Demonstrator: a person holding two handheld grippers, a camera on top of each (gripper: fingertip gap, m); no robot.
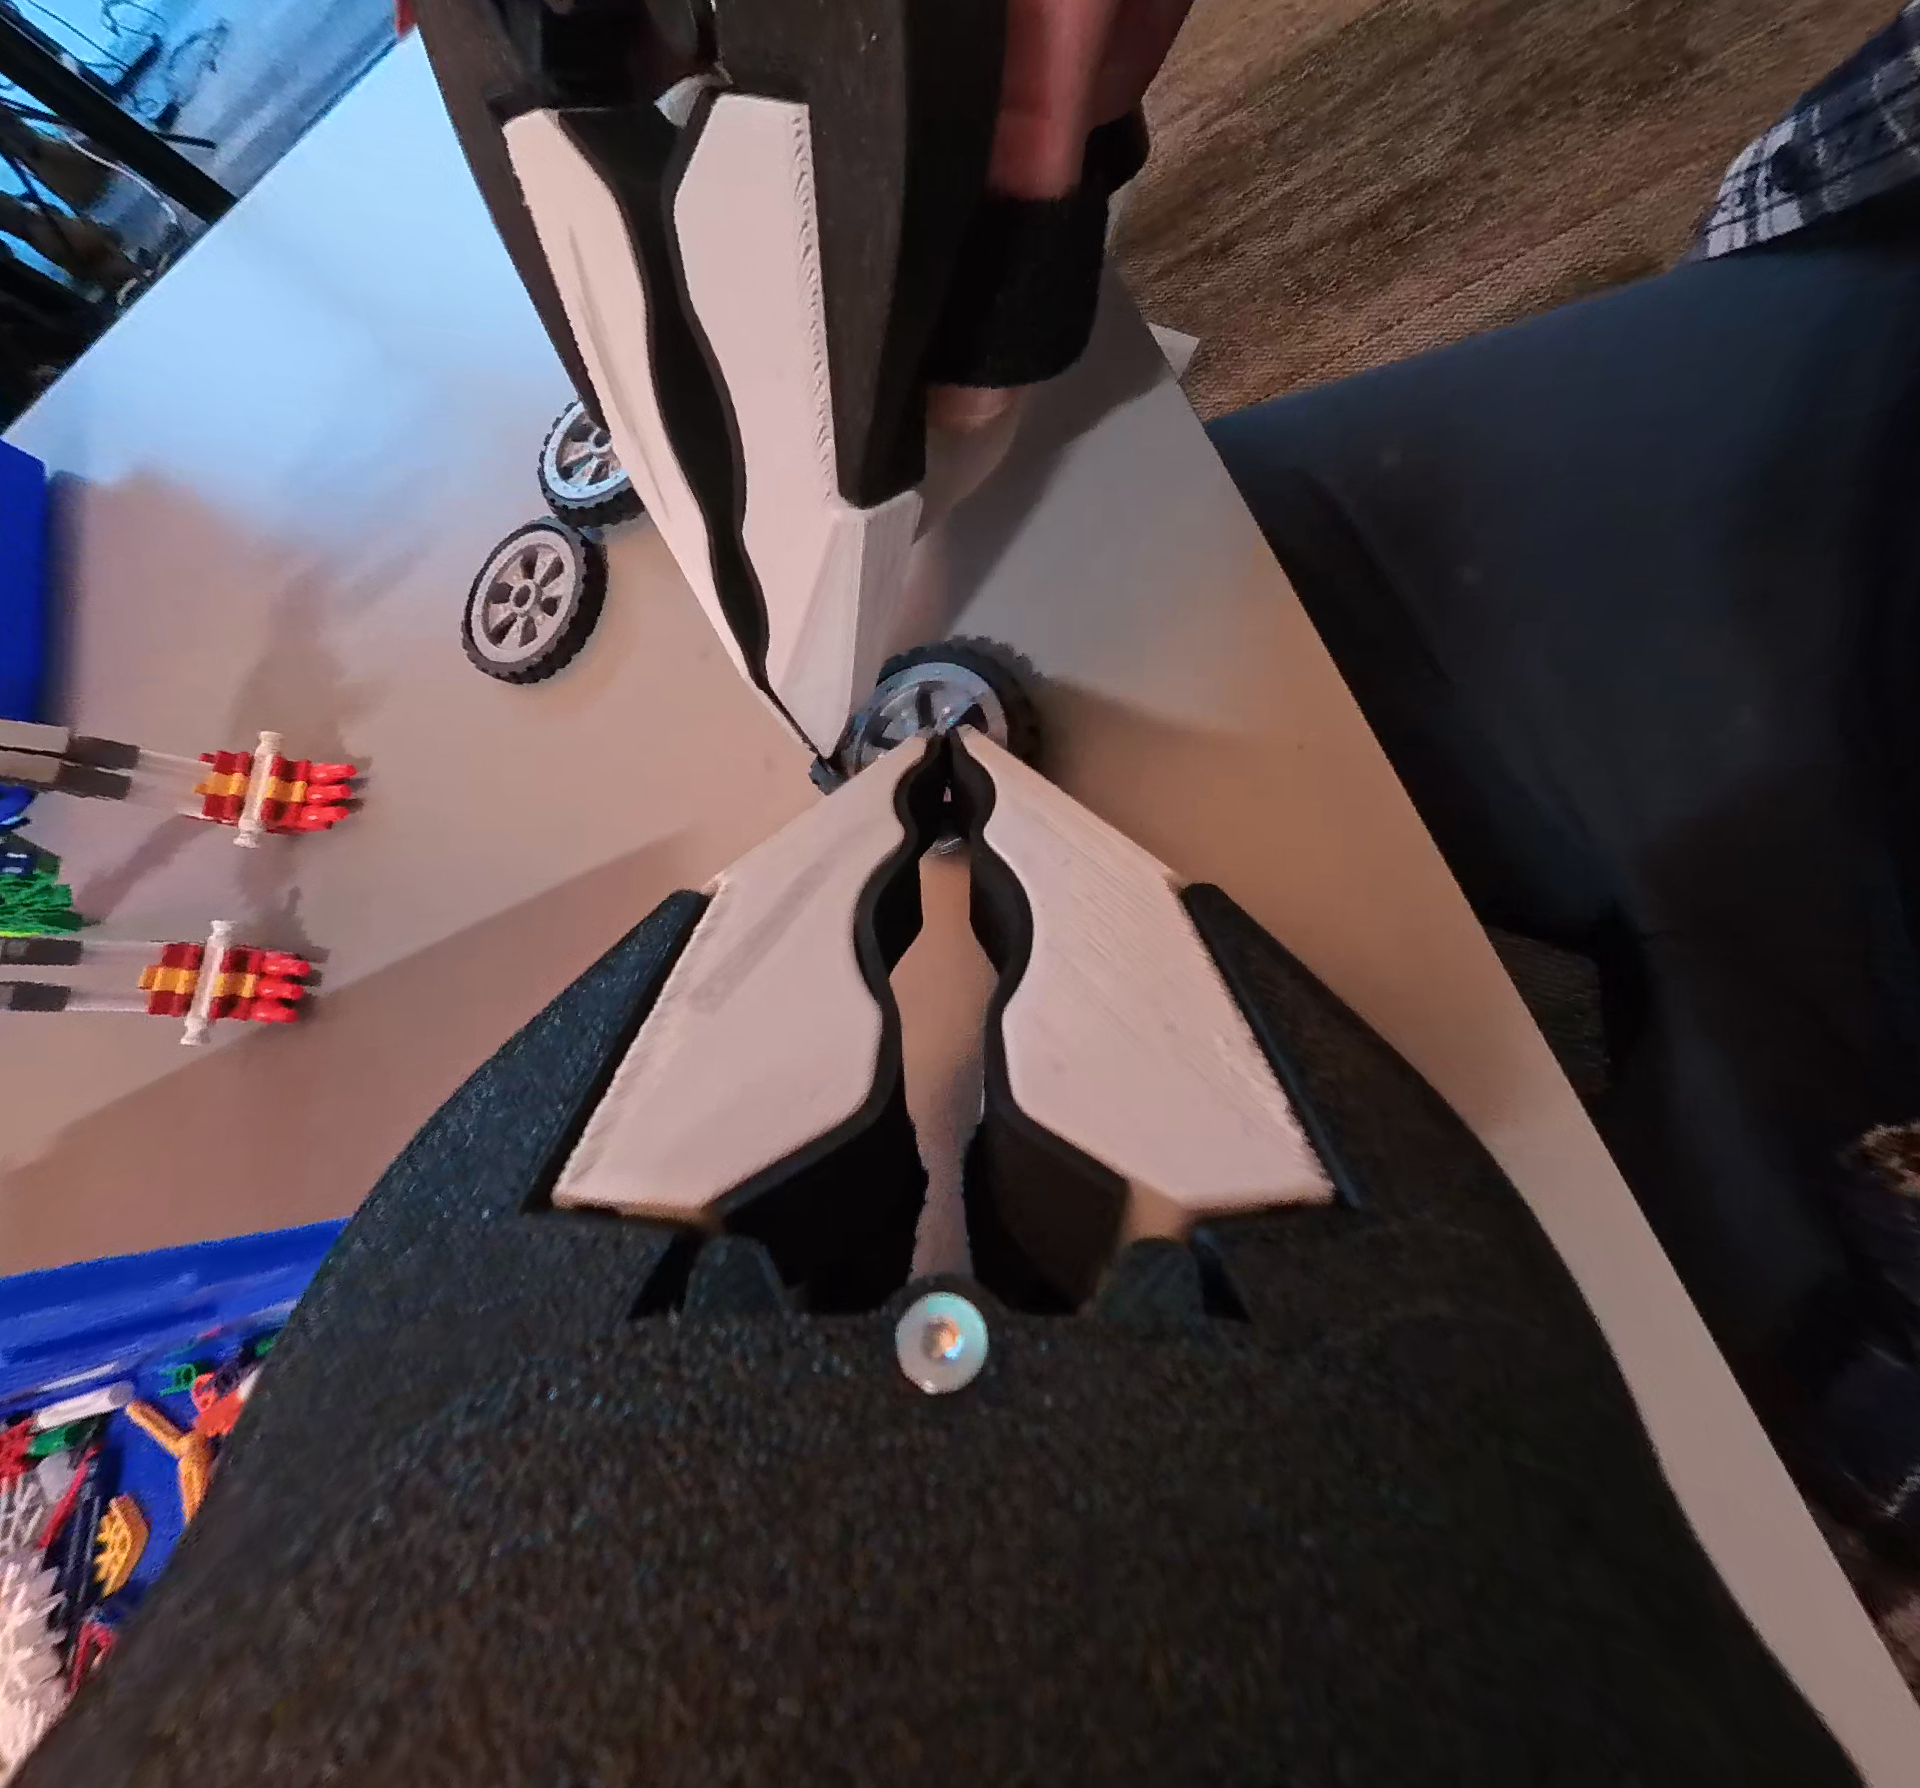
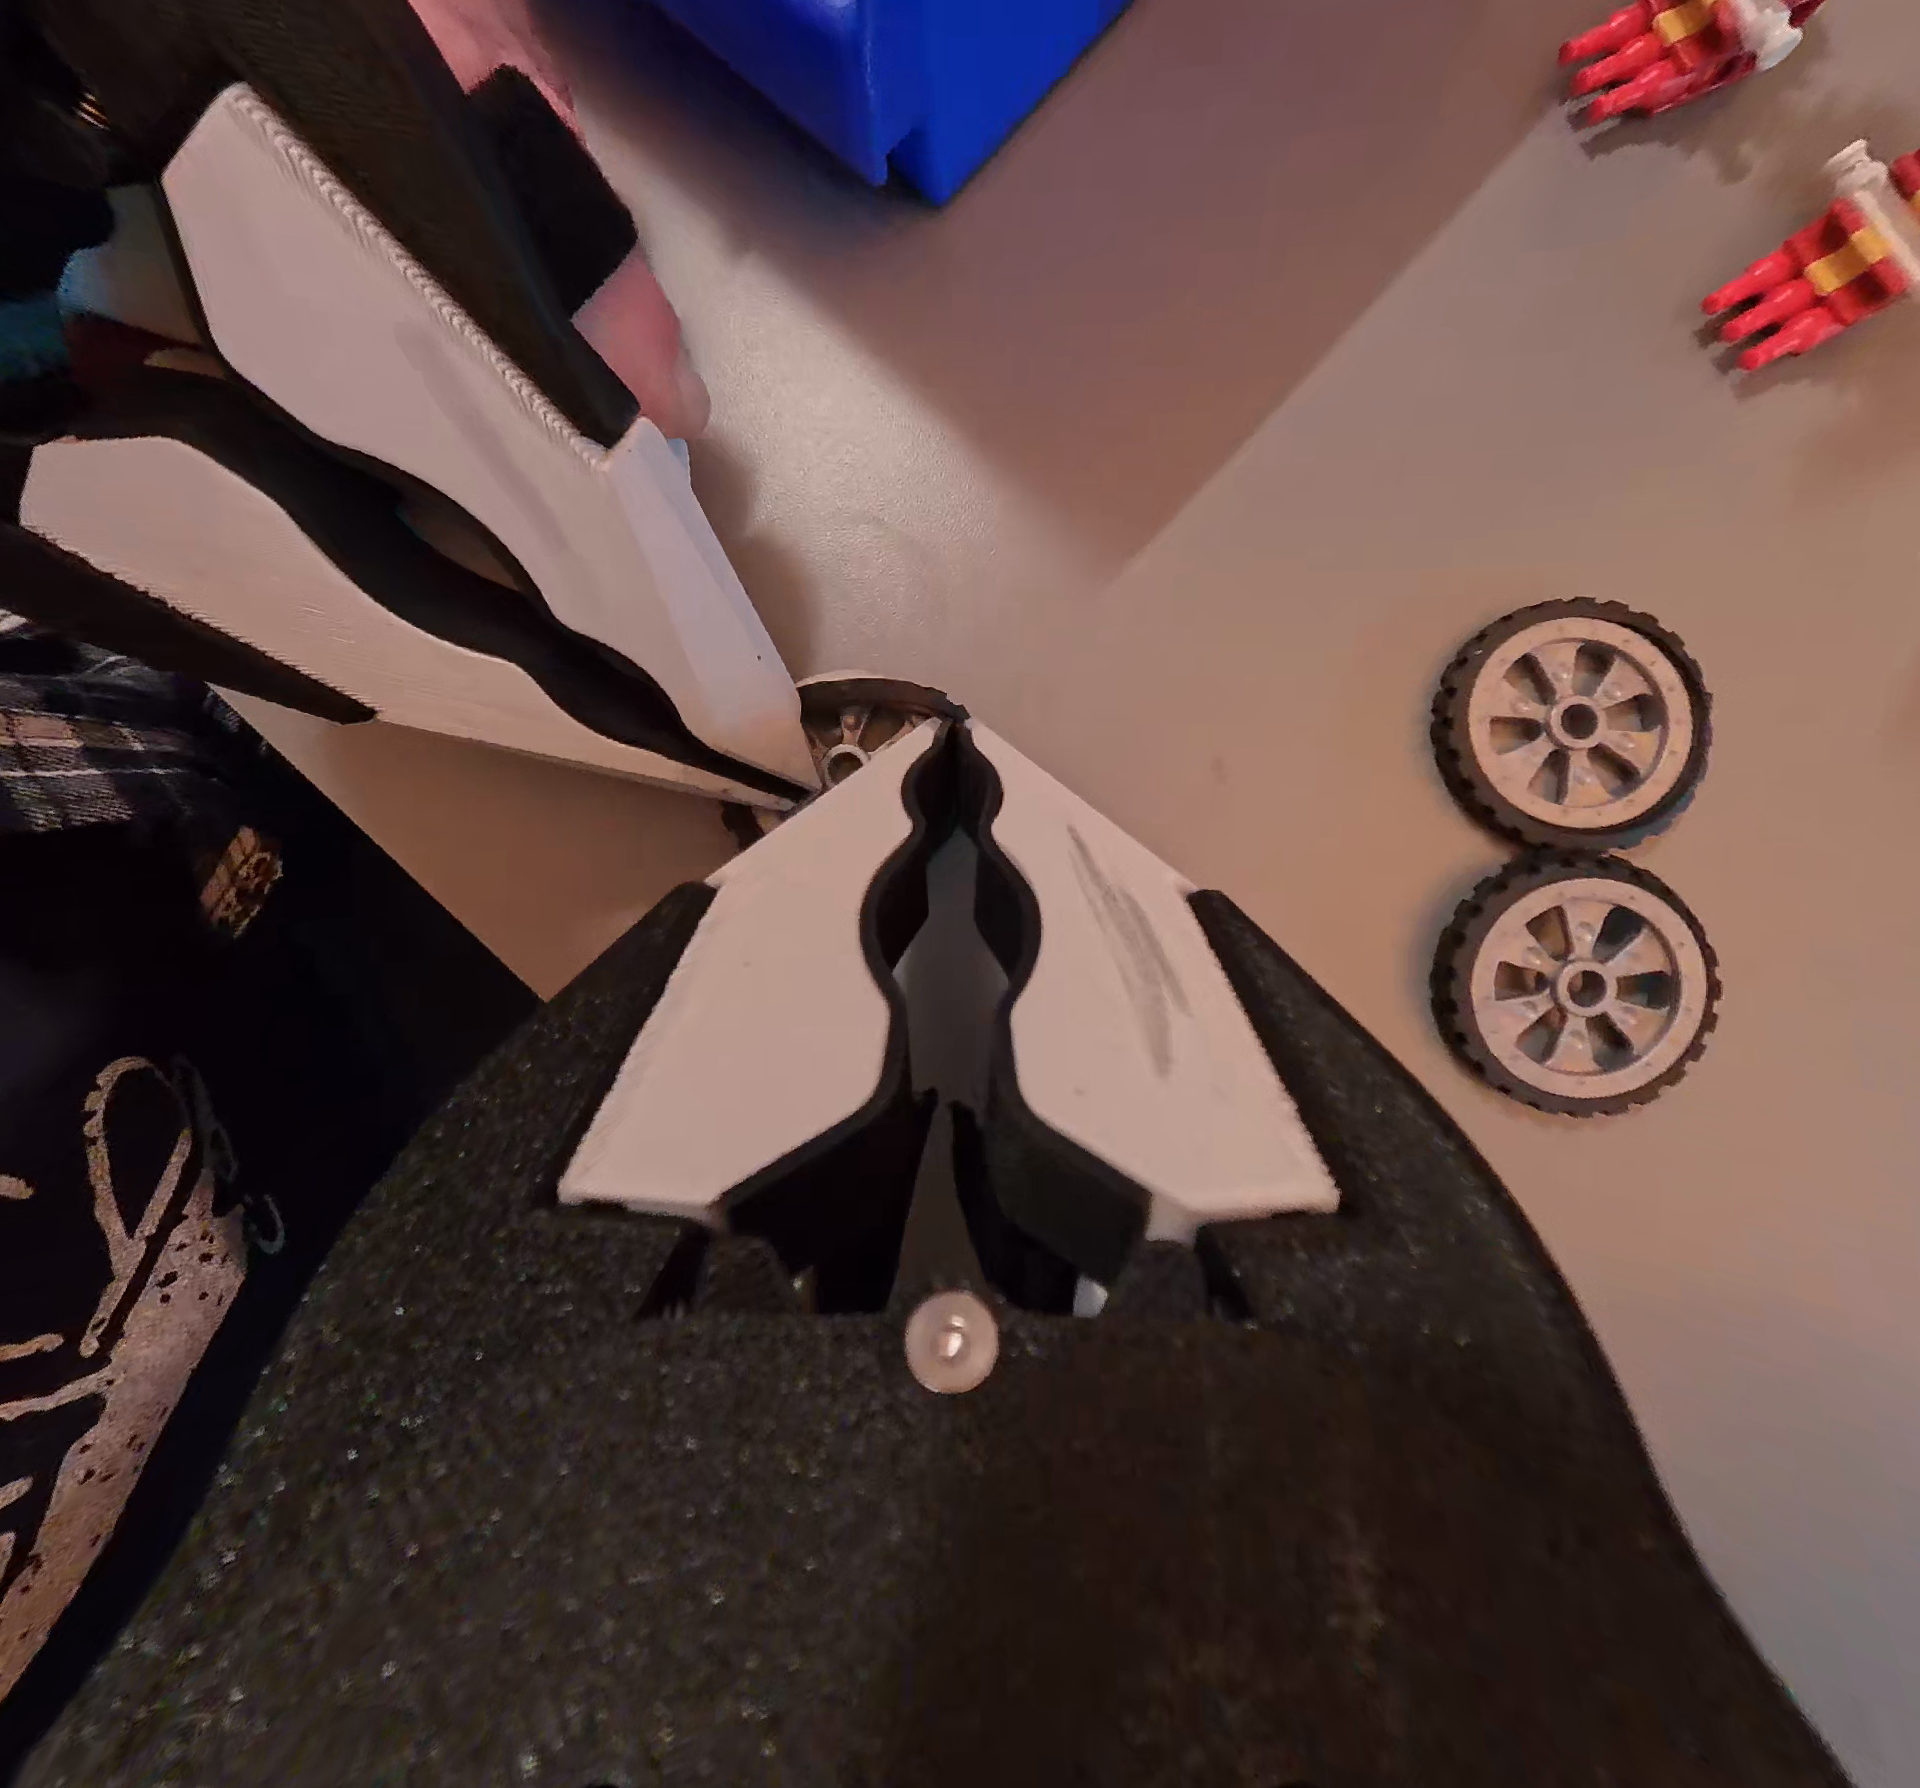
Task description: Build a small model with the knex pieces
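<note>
A: What's nearest?

B: Both grippers meet at one small wheel point(image 1: 940, 699) near the pale desk point(image 1: 312, 450) edge. The left gripper point(image 1: 948, 751) is clamped on the wheel; the right gripper point(image 2: 951, 730) has its tips together at the wheel's rim, though whether it grips it I cannot tell.

A: Farther out?

B: Two loose wheels point(image 2: 1574, 985) lie flat, touching; beyond them two red-and-yellow assemblies point(image 1: 275, 788), blue bins point(image 2: 914, 24), then brown carpet point(image 1: 1455, 76) past the desk.

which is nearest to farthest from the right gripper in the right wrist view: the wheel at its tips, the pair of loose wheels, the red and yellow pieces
1. Wheel at its tips, touching the right gripper.
2. Pair of loose wheels, off to the right on the table.
3. Red and yellow pieces, far upper right.
</note>
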